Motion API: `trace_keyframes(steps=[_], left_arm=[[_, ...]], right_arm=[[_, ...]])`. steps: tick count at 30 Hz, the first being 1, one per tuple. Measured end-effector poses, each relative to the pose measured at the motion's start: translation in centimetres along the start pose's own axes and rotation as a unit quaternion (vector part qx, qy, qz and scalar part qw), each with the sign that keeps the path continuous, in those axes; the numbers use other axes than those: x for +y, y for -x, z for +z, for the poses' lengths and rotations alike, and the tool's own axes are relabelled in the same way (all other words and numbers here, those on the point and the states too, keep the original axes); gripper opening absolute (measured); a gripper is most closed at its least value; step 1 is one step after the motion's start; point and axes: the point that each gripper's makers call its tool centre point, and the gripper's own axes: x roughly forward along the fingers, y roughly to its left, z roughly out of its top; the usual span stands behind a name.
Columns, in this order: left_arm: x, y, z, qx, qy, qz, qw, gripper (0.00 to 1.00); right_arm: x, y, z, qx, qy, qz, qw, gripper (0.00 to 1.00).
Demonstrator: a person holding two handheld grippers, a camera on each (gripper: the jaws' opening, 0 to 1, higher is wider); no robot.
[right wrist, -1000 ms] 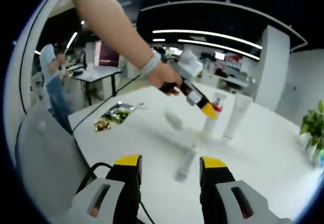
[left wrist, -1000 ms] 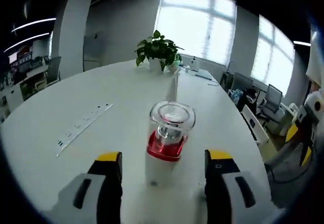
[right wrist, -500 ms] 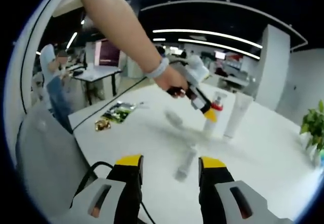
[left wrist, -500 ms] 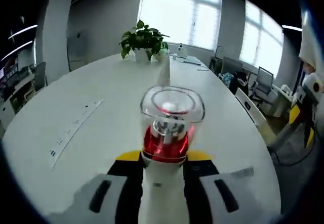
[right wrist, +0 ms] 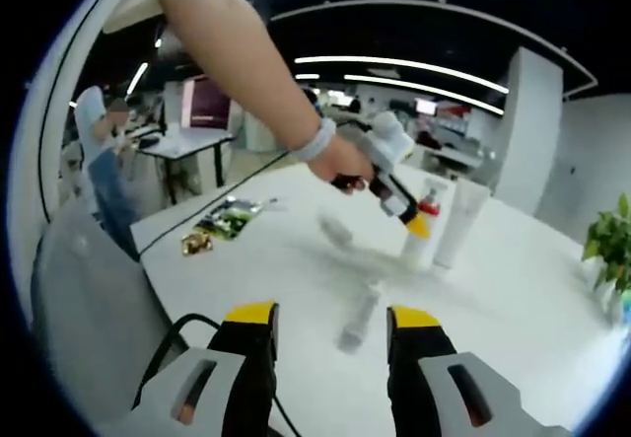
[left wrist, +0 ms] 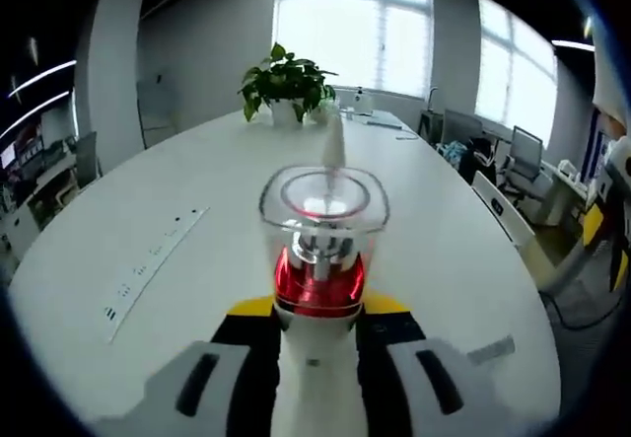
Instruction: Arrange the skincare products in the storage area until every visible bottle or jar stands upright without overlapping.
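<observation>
1. Red and white show on the pump bottle point(left wrist: 317, 289) in the left gripper view. It has a clear cap on top and a red ring under the cap.
2. The left gripper point(left wrist: 317, 311) is closed tight on the white body of this bottle. Its yellow-tipped jaws press on both sides of it.
3. The bottle stands straight up in the jaws, over the big white table point(left wrist: 197, 181).
4. Far back on the table is a green plant point(left wrist: 286, 80) in a white pot. A thin white bottle point(left wrist: 333, 141) stands on the table between the plant and the held bottle.
5. A long flat strip point(left wrist: 153, 259) with small dark marks lies on the table, off to the left.
6. In the right gripper view, the right gripper point(right wrist: 333, 330) is loose, with a wide gap between its jaws. Nothing is in the gap.
7. A small clear bottle point(right wrist: 357, 317) lies on its side on the table, just past those jaws.
8. Farther off, a person's hand point(right wrist: 340, 161) holds the left gripper at the pump bottle. A tall white tube point(right wrist: 455, 222) stands just beside that bottle.
9. Another small bottle point(right wrist: 335, 230) lies on the table near them, but it is too blurry to tell more.
10. A shiny green packet point(right wrist: 222, 222) lies near the table's left edge.
</observation>
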Motion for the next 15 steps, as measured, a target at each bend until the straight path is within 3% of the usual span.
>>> trace_keyframes(steps=[15], left_arm=[[-0.03,-0.47,0.35,0.003,-0.001,0.008,1.0,0.24]], right_arm=[[-0.08,0.0,-0.04,0.001,0.001,-0.001,1.0,0.45]])
